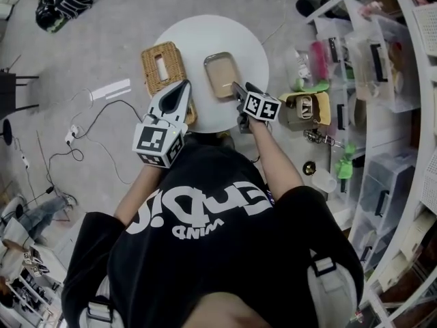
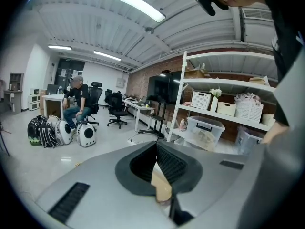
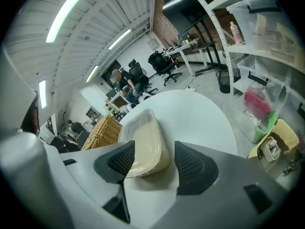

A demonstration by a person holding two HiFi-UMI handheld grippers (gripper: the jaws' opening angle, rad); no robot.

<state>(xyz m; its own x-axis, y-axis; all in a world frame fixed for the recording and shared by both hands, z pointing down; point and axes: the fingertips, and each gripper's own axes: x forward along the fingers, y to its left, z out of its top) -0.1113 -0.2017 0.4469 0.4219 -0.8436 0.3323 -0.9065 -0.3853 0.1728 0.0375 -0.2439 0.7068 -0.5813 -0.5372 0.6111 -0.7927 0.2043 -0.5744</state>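
We see the right gripper point(image 3: 153, 160) with its jaws apart, standing either side of the near end of a lidded beige box point(image 3: 143, 141). The box lies on the round white table point(image 1: 205, 34), just above the middle of the head view. Left of the box stands a wicker basket point(image 1: 162, 67), near it but not touching. The left gripper point(image 2: 156, 152) has its jaws closed together, with a tan sliver in the slit that we cannot identify. In the head view it hangs over the basket's lower right corner.
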